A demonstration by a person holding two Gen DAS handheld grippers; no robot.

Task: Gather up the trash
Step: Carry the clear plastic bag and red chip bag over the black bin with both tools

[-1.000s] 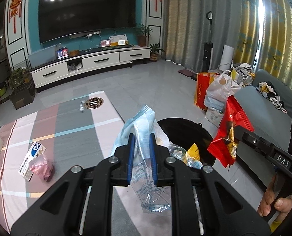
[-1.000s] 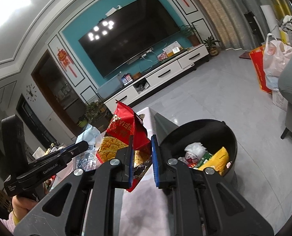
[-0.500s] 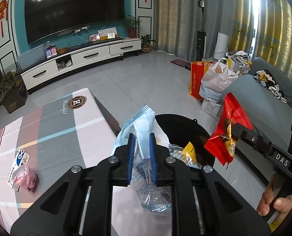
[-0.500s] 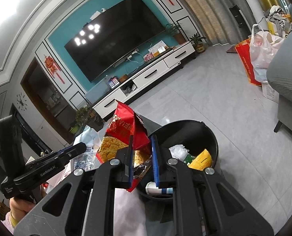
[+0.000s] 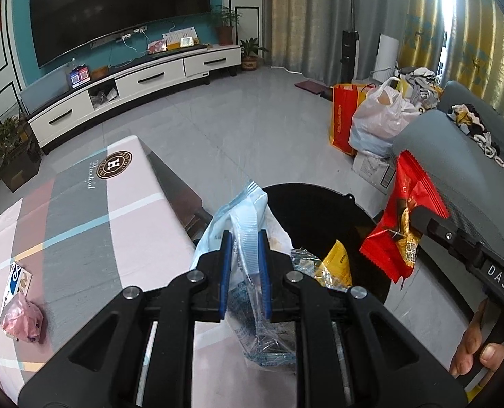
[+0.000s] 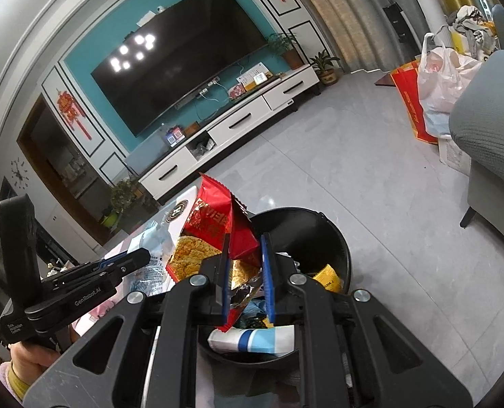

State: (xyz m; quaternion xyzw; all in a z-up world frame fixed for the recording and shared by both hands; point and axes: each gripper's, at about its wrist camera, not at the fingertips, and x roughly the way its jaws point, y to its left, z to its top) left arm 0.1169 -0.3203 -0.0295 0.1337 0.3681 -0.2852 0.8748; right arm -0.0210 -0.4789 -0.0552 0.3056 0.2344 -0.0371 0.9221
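1. The round black plastic trash bin (image 5: 323,210) stands on the grey floor just beside the table edge, at lower centre of both views; a yellow packet (image 6: 326,277) and a white-and-blue tube (image 6: 252,339) already lie inside it.
2. The left gripper (image 5: 244,265) has its jaws narrow, clamped on a crumpled pale-blue and clear plastic wrapper (image 5: 241,224) whose long axis runs upright between the blue pads, its tail hanging below them.
3. In the left wrist view, the bin's opening lies right of and just beyond this wrapper, which looks to hang over the near rim and table corner.
4. The right gripper (image 6: 244,273) is likewise narrow, pinching a red foil snack bag (image 6: 218,227) that stands upright, lower end dangling.
5. In the right wrist view, the bin mouth sits directly behind and below the red bag, so the right hand appears the nearer to a clean drop.
6. On the pink-and-grey striped tablecloth (image 5: 82,210), lower left, a pink crumpled bag (image 5: 22,318) and small printed card (image 5: 14,280) remain uncollected.
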